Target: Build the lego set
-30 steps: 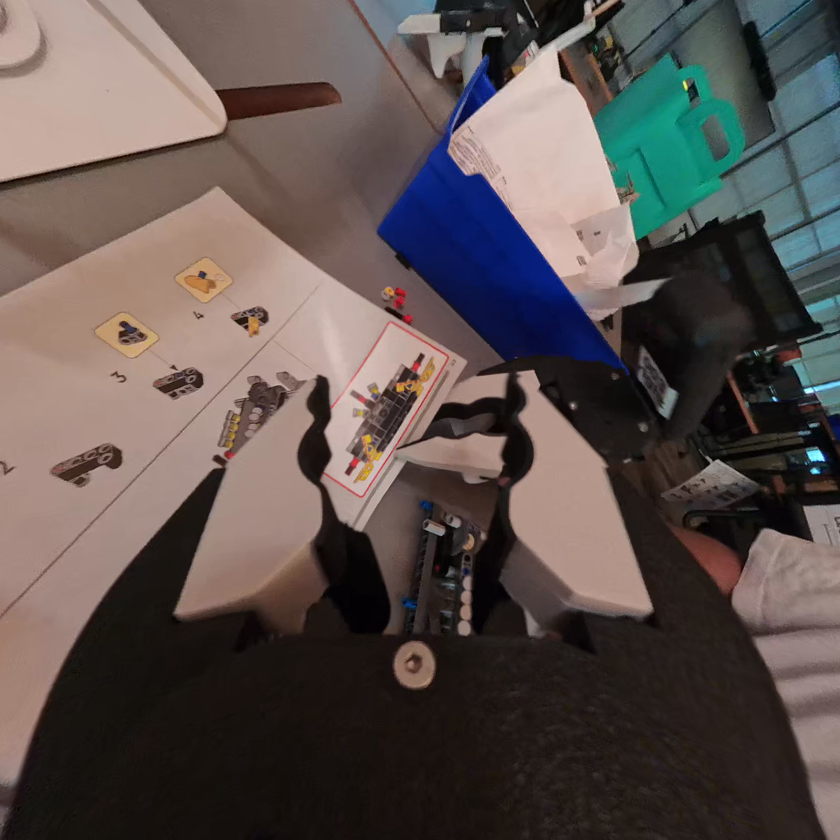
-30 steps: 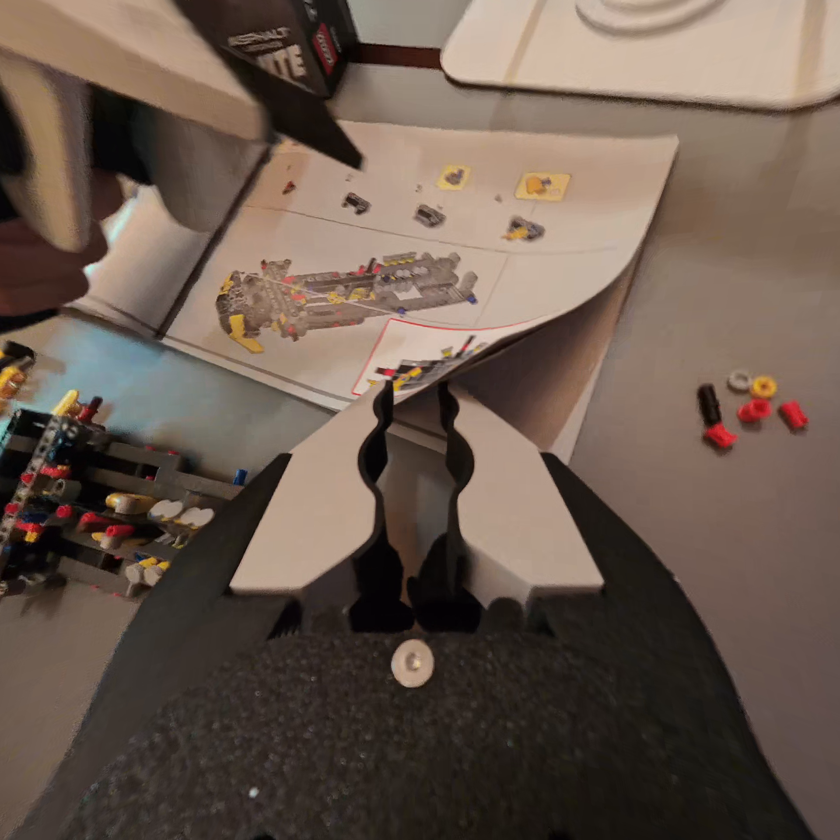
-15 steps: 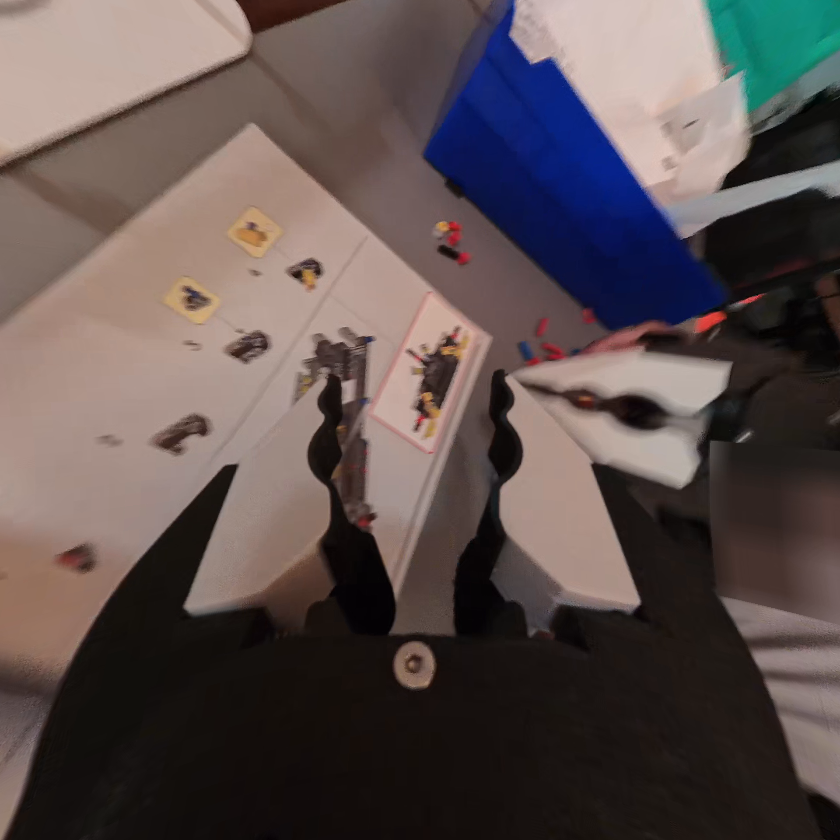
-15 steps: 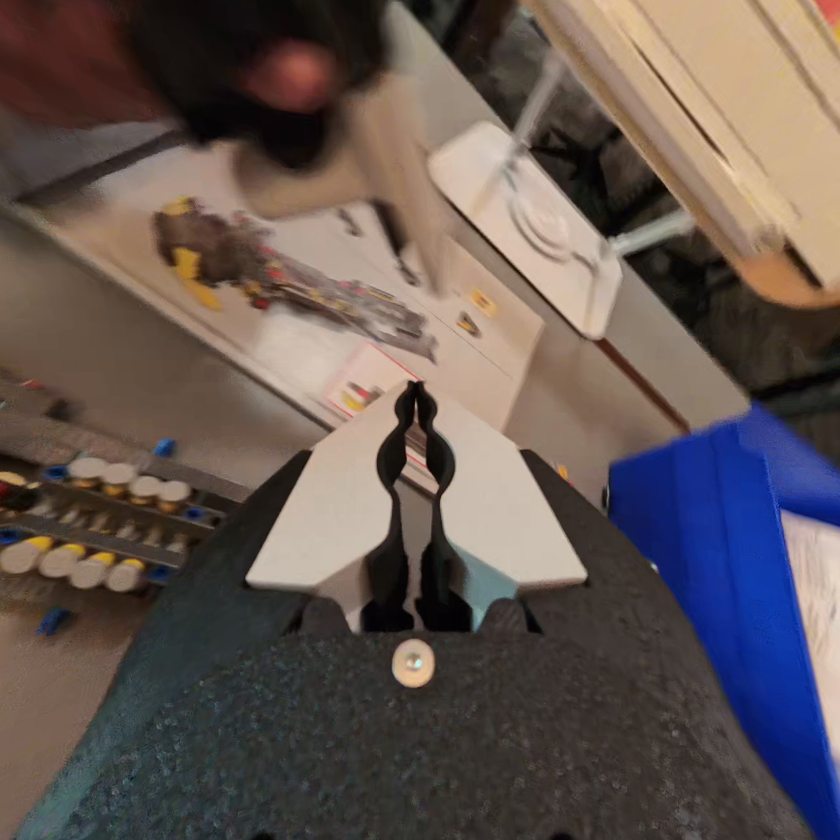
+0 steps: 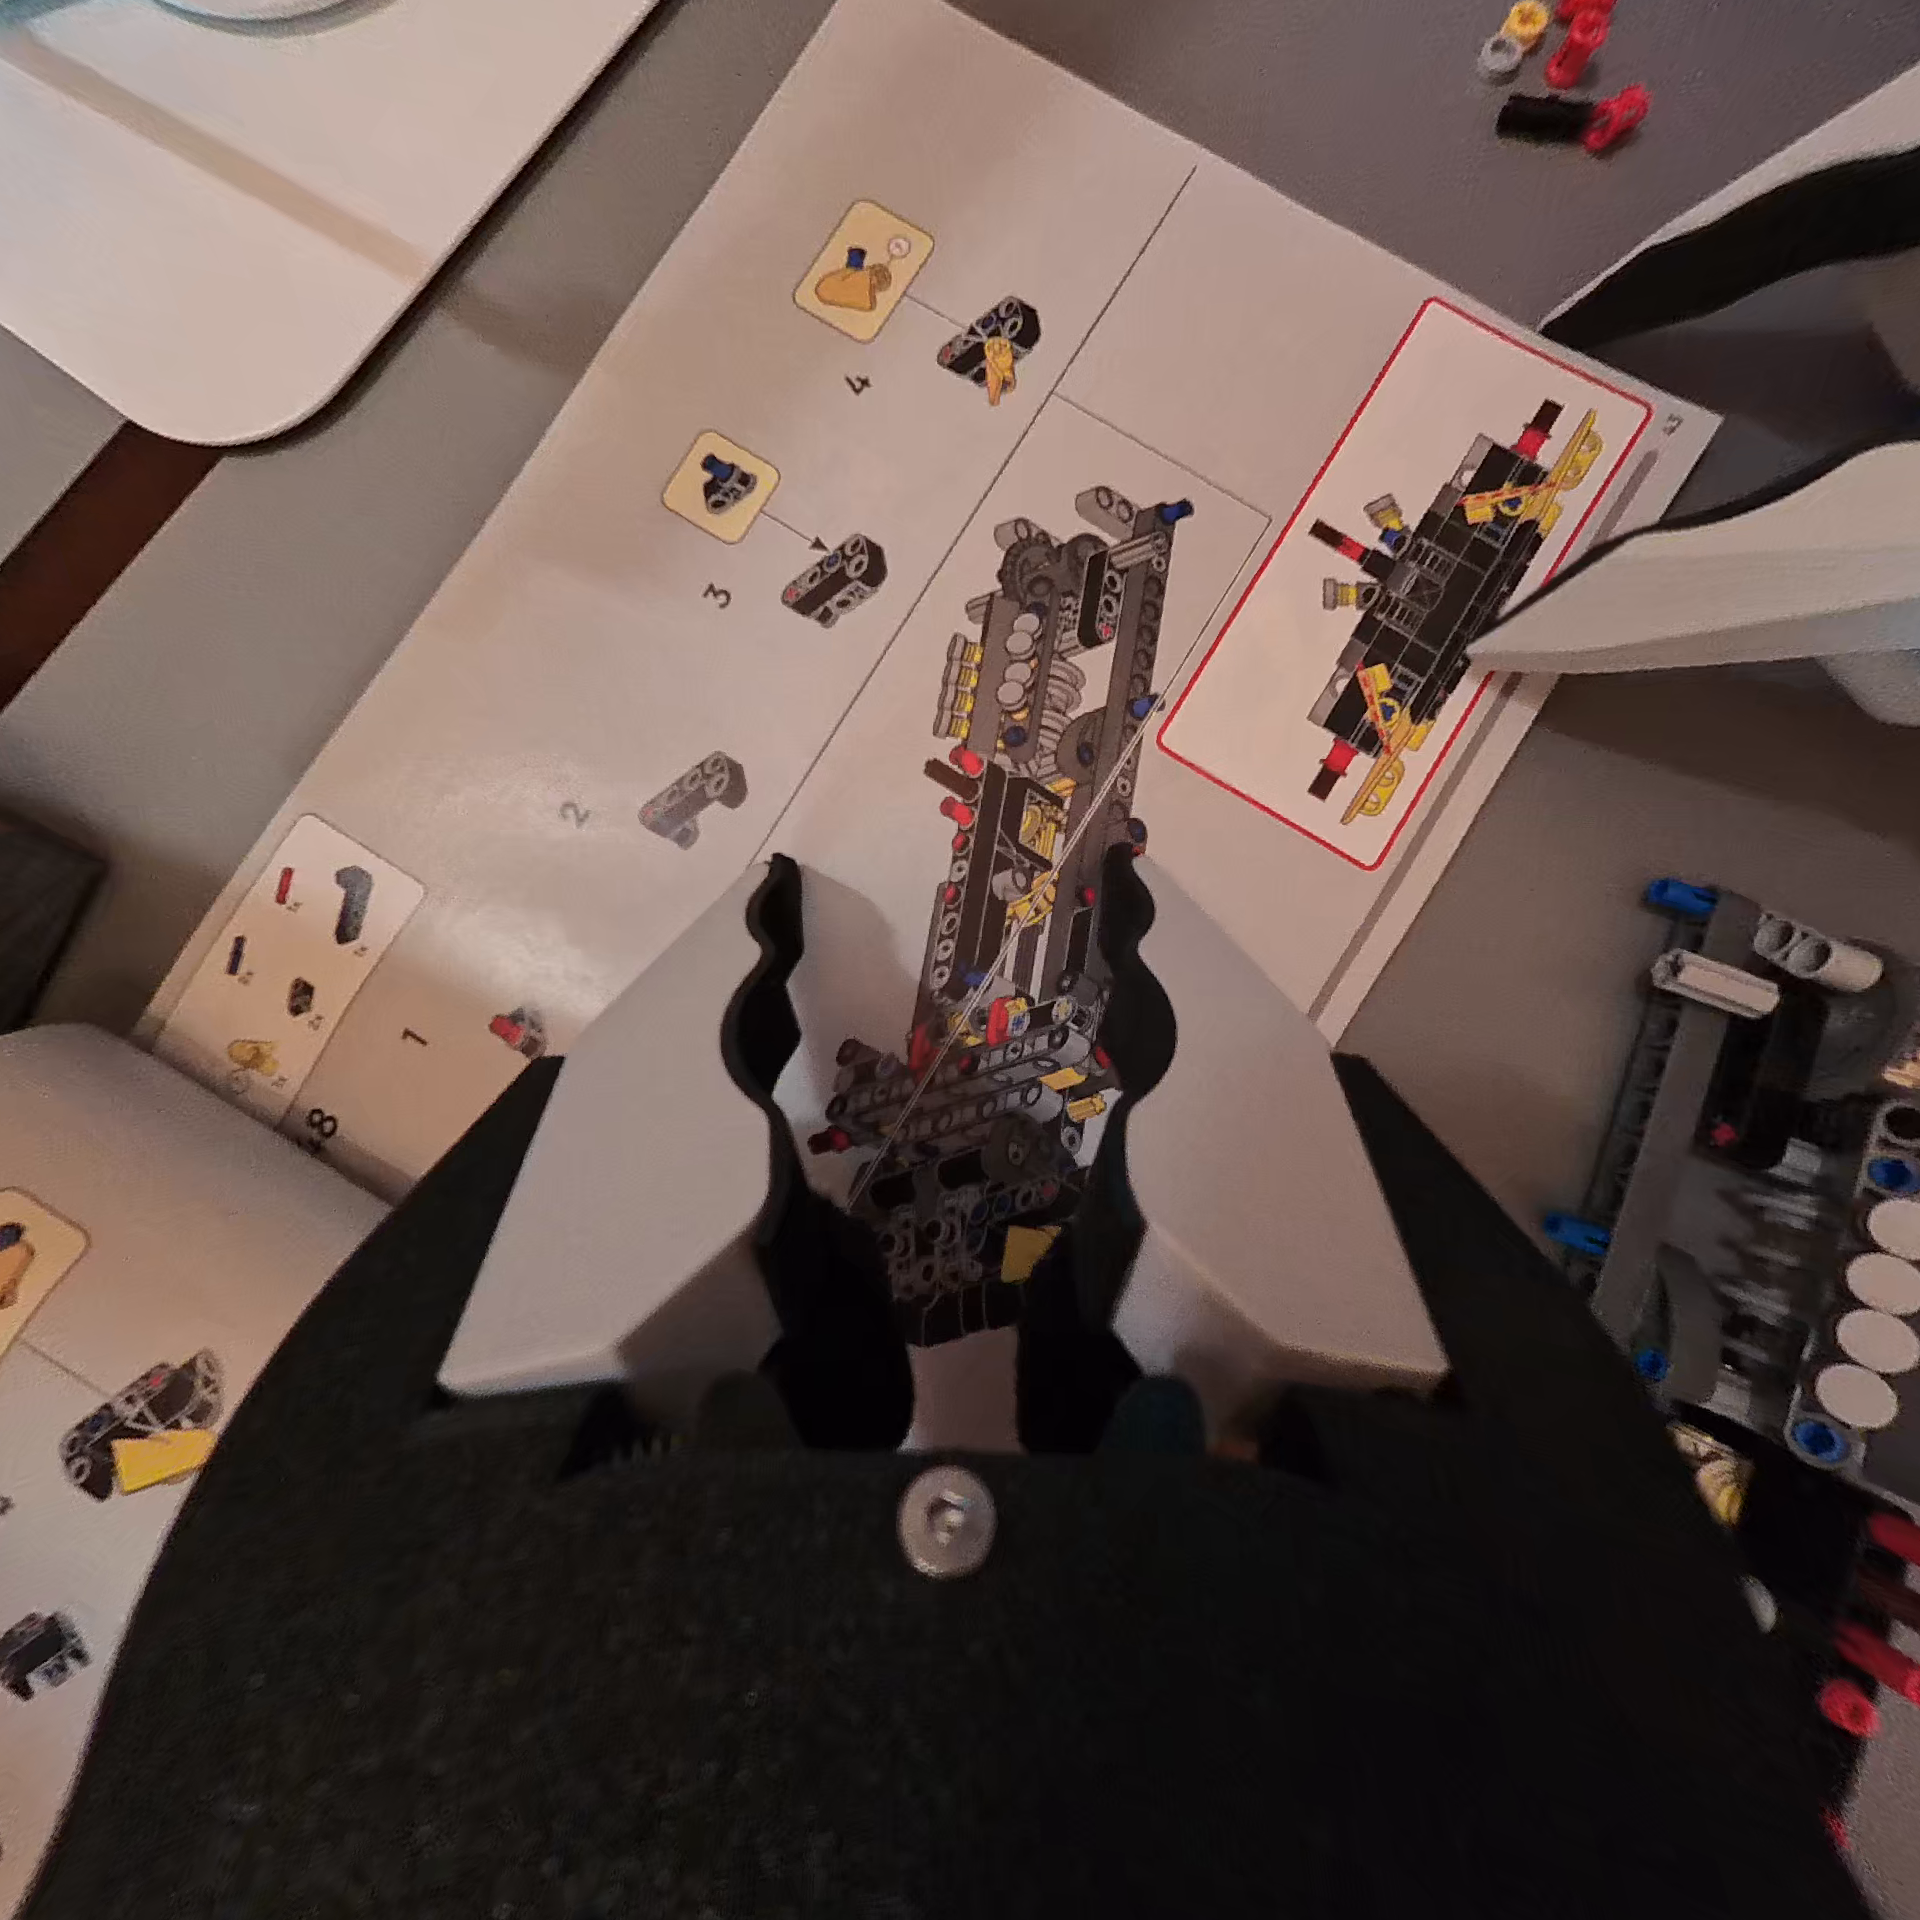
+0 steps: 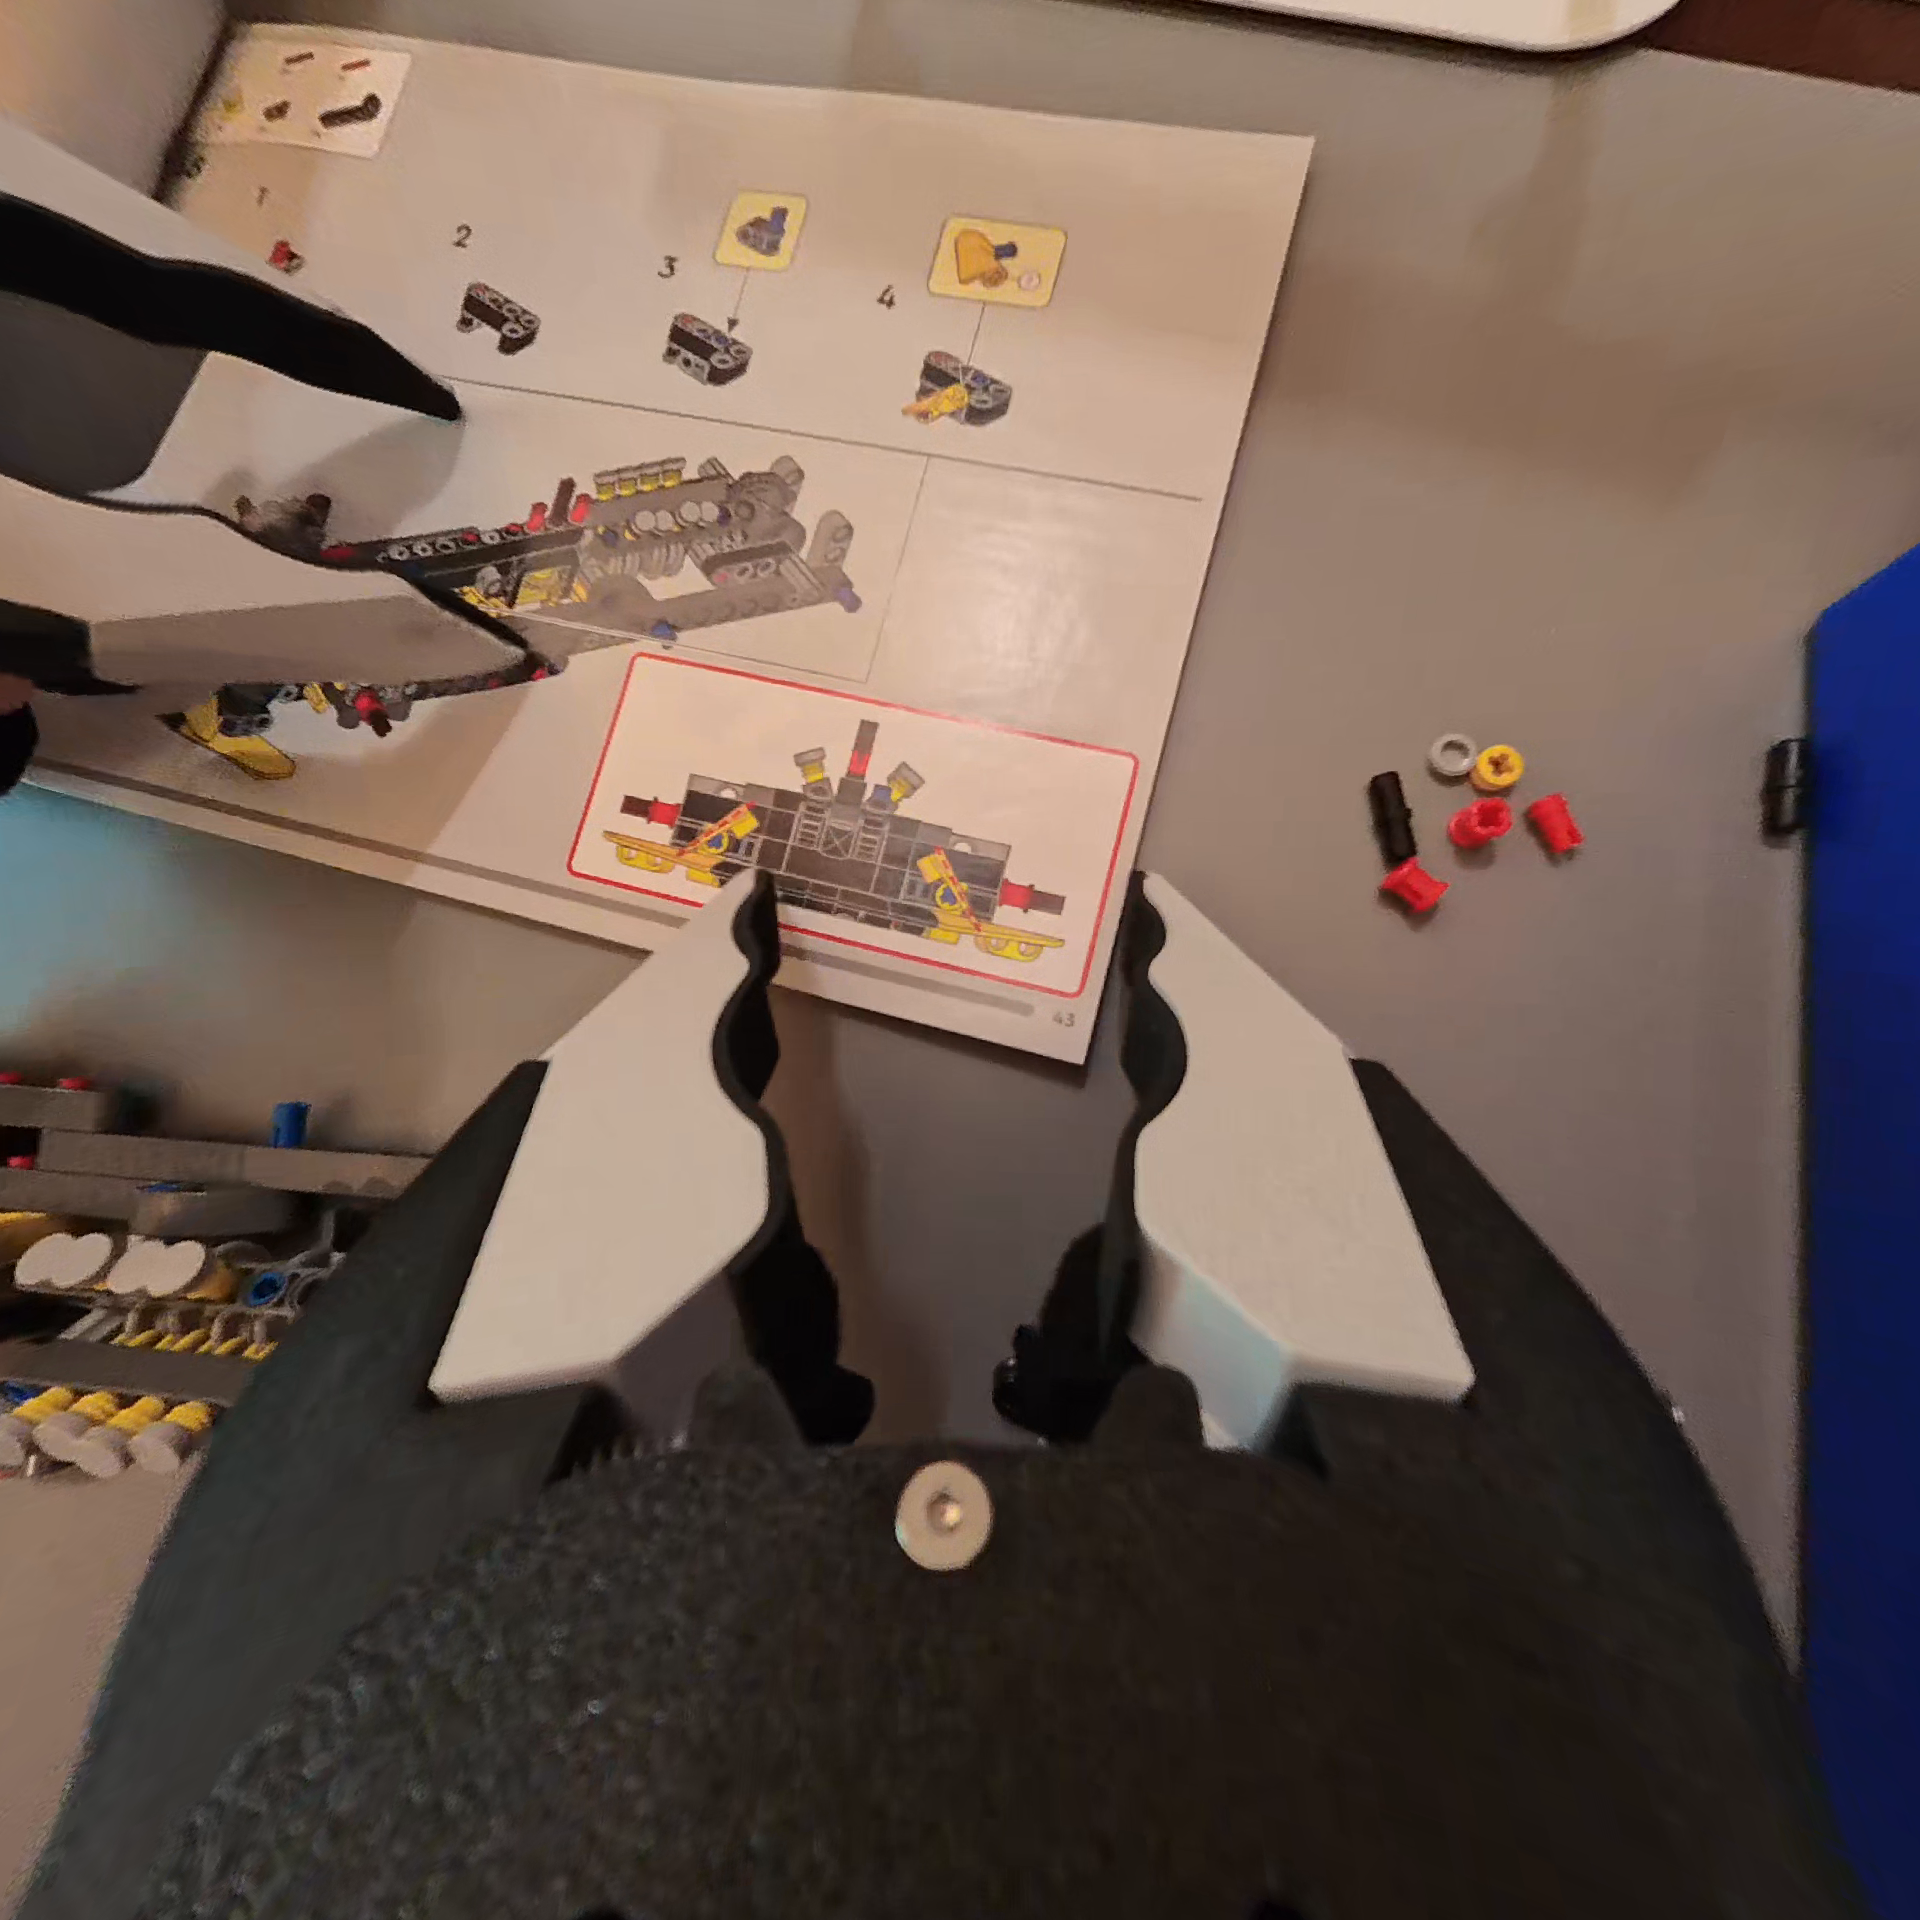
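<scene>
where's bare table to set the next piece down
Bare grey table lies right of the instruction booklet, above the loose pins, and between the pins and the blue bin. It is crowded lower left, around the partly built model.

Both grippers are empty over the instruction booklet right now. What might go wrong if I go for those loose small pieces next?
The loose small pieces lie tightly clustered beside the blue bin; the open right gripper may scatter them or grab several. The left gripper, open over the instruction booklet, might snag the page. The partly built model lies close to both.
</scene>
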Available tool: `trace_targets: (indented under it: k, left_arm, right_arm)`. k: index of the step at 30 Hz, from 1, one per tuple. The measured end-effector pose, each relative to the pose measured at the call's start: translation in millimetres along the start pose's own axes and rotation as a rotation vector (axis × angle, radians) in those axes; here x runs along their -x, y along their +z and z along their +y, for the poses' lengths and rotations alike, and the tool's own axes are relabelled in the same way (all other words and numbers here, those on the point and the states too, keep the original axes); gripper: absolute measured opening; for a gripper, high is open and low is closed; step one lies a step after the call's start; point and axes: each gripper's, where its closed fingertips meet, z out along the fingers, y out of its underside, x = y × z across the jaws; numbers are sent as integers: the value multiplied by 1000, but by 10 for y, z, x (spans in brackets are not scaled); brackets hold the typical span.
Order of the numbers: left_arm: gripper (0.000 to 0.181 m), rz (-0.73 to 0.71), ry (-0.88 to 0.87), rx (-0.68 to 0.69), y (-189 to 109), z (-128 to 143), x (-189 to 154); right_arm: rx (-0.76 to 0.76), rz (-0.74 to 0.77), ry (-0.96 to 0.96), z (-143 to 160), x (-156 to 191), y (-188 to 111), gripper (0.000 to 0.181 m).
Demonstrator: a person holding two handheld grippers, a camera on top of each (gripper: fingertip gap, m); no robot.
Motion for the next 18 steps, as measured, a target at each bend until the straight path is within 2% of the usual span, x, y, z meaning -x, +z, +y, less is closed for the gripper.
trace_targets:
  k: [9,14,16,18]
  left_arm:
    - [56,5,-14,-10,7,-3,-5]
    - [56,-2,-25,-43,15,-14,-4]
    - [55,-8,-30,-60,20,-21,-2]
    - [55,-13,-35,-76,25,-27,-4]
  right_arm:
    - [-137,-25,47,-221,92,-214,56]
    - [-244,-204,223,-357,266,-330,57]
    - [-246,-254,300,-345,279,-320,55]
    - [-184,-214,327,-232,201,-222,58]
